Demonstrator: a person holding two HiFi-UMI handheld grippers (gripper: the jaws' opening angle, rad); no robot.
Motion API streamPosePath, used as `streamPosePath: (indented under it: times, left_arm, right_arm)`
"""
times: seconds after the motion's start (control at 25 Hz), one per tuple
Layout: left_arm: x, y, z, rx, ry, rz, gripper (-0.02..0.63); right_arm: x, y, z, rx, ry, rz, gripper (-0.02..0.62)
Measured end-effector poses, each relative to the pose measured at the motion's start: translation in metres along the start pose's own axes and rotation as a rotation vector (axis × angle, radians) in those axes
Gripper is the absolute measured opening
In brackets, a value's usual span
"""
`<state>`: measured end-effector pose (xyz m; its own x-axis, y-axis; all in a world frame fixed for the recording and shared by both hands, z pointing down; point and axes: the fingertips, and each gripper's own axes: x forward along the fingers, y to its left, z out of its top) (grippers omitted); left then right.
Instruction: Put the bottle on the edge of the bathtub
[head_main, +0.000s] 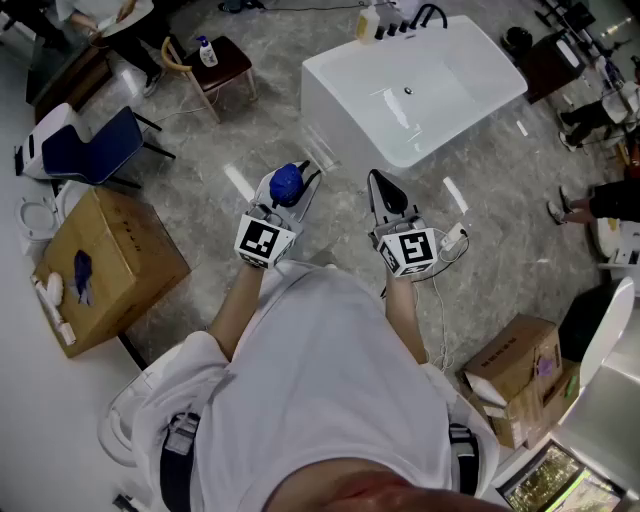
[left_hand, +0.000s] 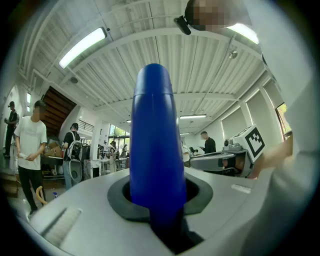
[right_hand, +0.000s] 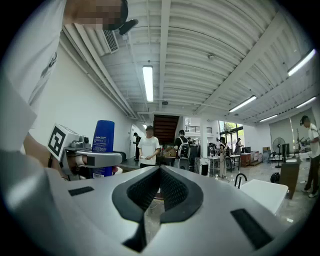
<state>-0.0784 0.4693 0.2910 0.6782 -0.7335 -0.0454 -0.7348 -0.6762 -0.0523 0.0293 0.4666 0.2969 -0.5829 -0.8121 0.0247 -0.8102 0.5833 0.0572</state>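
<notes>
While I stand with both tools held out in front of my waist, my left gripper (head_main: 284, 198) is clamped on the blue bottle (head_main: 287, 181). The bottle sits between the jaws, and its rounded top sticks out past them. My right gripper (head_main: 380, 186) is just beside the left one. Its jaws meet at the tips with nothing between them, and a white cable hangs from its body.

Below the grippers is the grey marbled floor (head_main: 250, 150). A brown cardboard box (head_main: 120, 262) stands to my left, with a blue chair (head_main: 92, 146) beyond it. Another cardboard box (head_main: 515, 365) stands to my right.

The white bathtub (head_main: 345, 115) is ahead and a little to my right, so the bottle in my grip is well apart from it, over the floor. On the tub's far edge are a pale yellow bottle (head_main: 368, 24) and a black faucet (head_main: 430, 14).

Farther left, a small dark table (head_main: 232, 66) carries a white bottle with a blue cap (head_main: 207, 51). In the gripper views, people stand about in the hall beyond.
</notes>
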Motion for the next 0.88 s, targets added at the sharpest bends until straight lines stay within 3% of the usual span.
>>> streamPosePath:
  times: [0.52,0.88]
  left_arm:
    - [-0.01,0.008,-0.004,-0.005,-0.003,0.021,0.092]
    - [-0.049,0.05,-0.009,-0.026,-0.008,0.044,0.092]
  right_arm:
    - [0.003,-0.004,0.0,0.012,-0.006,-0.011,0.002]
    - [0.034,0.023,0.0,0.004,0.016,-0.007,0.002]
